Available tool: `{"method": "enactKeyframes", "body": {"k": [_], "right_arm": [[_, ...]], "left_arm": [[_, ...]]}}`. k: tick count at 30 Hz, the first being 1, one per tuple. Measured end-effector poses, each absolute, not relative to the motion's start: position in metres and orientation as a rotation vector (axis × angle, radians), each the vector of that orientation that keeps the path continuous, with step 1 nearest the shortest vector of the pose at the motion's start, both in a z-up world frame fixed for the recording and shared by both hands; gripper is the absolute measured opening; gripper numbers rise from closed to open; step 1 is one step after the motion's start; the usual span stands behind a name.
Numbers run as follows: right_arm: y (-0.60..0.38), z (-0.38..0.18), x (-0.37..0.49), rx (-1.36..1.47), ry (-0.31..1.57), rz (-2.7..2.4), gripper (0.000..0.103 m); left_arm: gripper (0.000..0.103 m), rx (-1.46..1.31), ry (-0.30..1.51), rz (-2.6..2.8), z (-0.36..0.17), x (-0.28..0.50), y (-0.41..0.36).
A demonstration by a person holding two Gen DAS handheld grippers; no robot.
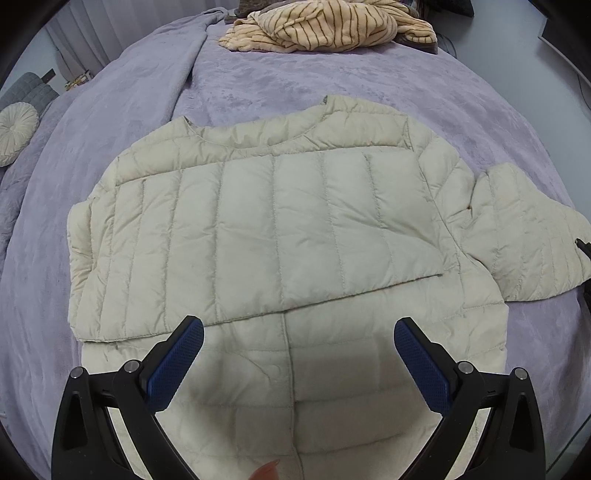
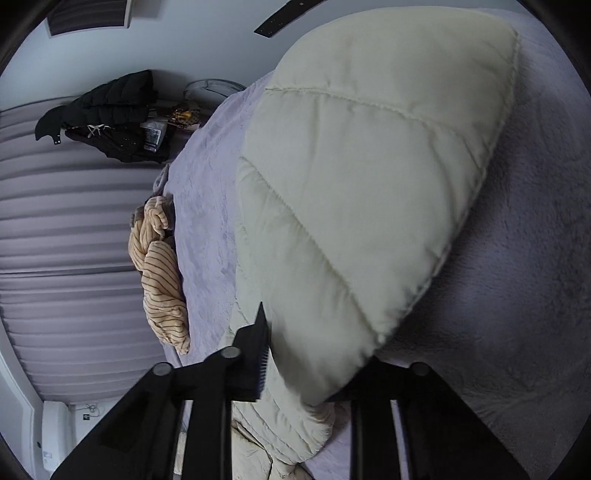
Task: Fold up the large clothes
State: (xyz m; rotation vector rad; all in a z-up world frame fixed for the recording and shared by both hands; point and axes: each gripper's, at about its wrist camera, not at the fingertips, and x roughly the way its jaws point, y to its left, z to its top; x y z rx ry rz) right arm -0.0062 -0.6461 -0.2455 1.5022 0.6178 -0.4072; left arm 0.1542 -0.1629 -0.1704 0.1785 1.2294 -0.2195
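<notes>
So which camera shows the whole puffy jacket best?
The left wrist view: the jacket lies spread on the bed, collar to hem. The right wrist view shows only one sleeve up close.

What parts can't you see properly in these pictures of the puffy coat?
- Right tool's far finger, right wrist view: buried behind the cream jacket sleeve it pinches.
- Sleeve's cuff, left wrist view: cut off by the picture's right edge.
- Jacket's bottom hem, left wrist view: hidden under the open left tool and its shadow.
- Striped blanket, left wrist view: its far side is cut off at the top edge.
- Dark clothes pile, right wrist view: too small to tell apart.
</notes>
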Motion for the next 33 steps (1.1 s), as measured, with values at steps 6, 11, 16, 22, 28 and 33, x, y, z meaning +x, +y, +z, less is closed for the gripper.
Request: {"method": "enactKeyframes", "body": {"k": [6, 11, 16, 22, 28, 33], "right_arm": [[-0.632, -0.205, 0.008, 1.375, 0.601, -0.364, 0.011], [-0.591, -0.146, 0.039, 1.202, 0.589, -0.251, 0.011], [-0.511, -0.093, 0.096, 0.96, 0.628, -0.083, 0.011], [-0.383, -0.075, 0.159, 0.647, 0.731, 0.096, 0.011], [-0.28, -0.124, 0.188, 0.469, 0.902, 0.196, 0.011], [-0.229, -0.184, 0.196, 0.342, 1.068, 0.203, 0.012]], "left_arm": [[0.103, 0.152, 1.208, -0.188, -0.168, 0.168, -0.137], [0.103, 0.087, 1.177, -0.146, -0.162, 0.183, -0.104], [0.103, 0.047, 1.17, -0.139, -0.16, 0.192, -0.07], [0.103, -0.019, 1.159, -0.105, -0.16, 0.196, -0.031], [0.103, -0.05, 1.153, -0.057, -0.17, 0.199, 0.003], [0.103, -0.081, 1.173, -0.042, -0.188, 0.205, 0.011]]}}
